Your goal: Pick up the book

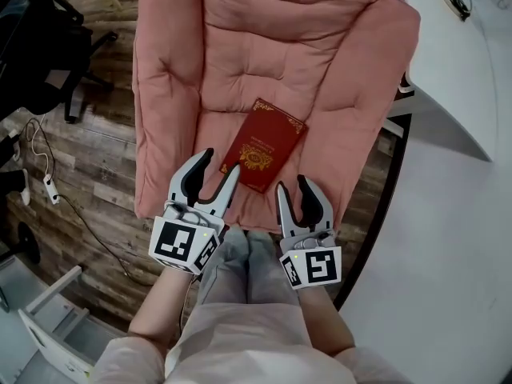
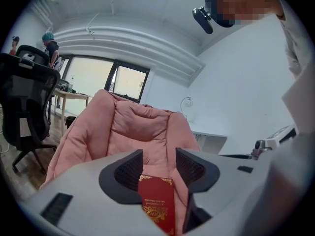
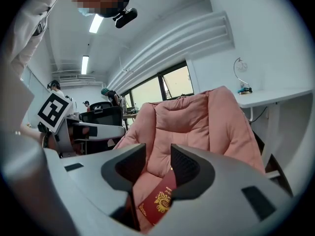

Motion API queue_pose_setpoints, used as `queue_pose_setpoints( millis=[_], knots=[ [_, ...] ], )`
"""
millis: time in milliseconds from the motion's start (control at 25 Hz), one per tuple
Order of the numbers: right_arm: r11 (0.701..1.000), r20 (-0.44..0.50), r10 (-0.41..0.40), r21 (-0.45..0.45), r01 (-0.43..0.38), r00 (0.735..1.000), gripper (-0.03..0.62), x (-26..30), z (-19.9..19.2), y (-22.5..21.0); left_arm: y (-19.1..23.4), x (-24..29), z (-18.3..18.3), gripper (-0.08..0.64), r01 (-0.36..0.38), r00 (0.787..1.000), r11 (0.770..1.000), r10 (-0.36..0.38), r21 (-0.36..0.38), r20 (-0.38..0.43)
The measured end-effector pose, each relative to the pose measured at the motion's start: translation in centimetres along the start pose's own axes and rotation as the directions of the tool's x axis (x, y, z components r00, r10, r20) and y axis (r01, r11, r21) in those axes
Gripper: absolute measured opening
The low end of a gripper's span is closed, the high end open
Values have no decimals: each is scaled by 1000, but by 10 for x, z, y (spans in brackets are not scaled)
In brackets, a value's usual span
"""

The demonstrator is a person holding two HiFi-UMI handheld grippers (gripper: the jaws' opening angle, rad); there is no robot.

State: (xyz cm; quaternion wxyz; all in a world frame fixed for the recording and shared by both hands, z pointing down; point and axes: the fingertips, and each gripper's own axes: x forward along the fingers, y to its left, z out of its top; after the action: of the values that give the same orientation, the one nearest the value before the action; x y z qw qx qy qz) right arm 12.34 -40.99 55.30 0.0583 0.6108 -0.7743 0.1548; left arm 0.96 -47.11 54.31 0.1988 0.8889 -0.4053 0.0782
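Observation:
A dark red book (image 1: 263, 144) with gold print lies flat on the seat of a pink cushioned chair (image 1: 264, 54). My left gripper (image 1: 219, 165) hangs just short of the book's near left corner, its jaws apart with nothing between them. My right gripper (image 1: 293, 184) sits a little nearer than the book's near right edge, also apart and empty. In the left gripper view the book (image 2: 158, 203) shows between and beyond the jaws of the left gripper (image 2: 158, 167). In the right gripper view the book (image 3: 158, 204) lies below the gap of the right gripper (image 3: 158, 162).
A white desk (image 1: 460, 94) runs along the right of the chair. Wood floor (image 1: 88, 166) with cables and a black office chair (image 1: 40, 46) lies to the left. The person's knees (image 1: 244, 270) are just in front of the seat edge.

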Motion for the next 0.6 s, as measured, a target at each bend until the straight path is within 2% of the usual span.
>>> queue_pose_setpoints(
  millis=[120, 600],
  knots=[
    [999, -15, -26, 18, 27, 1000, 169, 9, -17, -6, 10, 8, -12, 202, 5, 1000, 1000, -5, 4, -10],
    [996, -94, -84, 26, 87, 992, 175, 33, -91, -27, 41, 42, -80, 225, -10, 998, 999, 8, -38, -56]
  ],
)
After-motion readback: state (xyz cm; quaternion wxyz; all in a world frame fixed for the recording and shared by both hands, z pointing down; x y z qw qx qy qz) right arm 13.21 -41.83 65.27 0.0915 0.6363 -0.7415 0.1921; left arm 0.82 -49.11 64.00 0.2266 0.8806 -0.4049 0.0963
